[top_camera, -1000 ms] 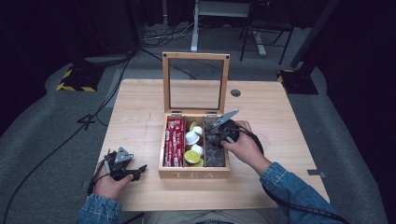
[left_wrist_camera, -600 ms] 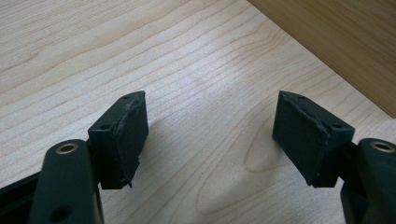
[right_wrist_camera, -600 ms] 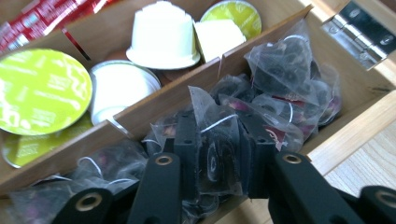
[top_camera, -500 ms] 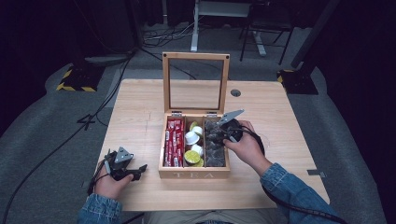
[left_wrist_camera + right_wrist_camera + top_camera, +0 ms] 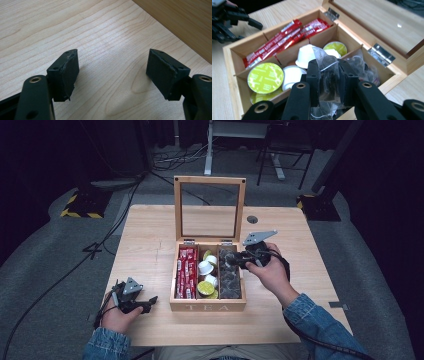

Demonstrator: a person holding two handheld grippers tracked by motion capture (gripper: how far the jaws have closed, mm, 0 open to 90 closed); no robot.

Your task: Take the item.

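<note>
The only writing I can read is "TEA", on the front wall of the wooden box (image 5: 207,307) that sits in the middle of my table (image 5: 150,227); the print on the red sachets (image 5: 186,272) is too small for me to make out. My right gripper (image 5: 327,82) has just closed its jaws, and they are pinched on a clear tea bag pouch (image 5: 327,68) with dark contents, held just above the box's right-hand compartment, where more of the dark pouches (image 5: 230,275) lie in a heap. In the right gripper view the held pouch's crinkled top and a thin white thread stand up between my two black jaws. The middle compartment holds white capsules (image 5: 305,55) with green foil lids (image 5: 265,78), some on their sides; the left one holds the red sachets laid lengthwise. The box's glass lid (image 5: 210,210) stands upright behind the compartments, hinged at the back, and sits close behind my right hand (image 5: 270,270). My left gripper (image 5: 145,304) rests on the bare table left of the box, near its front corner, its jaws spread wide with only wood grain between them; the box's side wall (image 5: 185,22) is just beside it. Dark cables (image 5: 65,275) trail across the grey floor.
</note>
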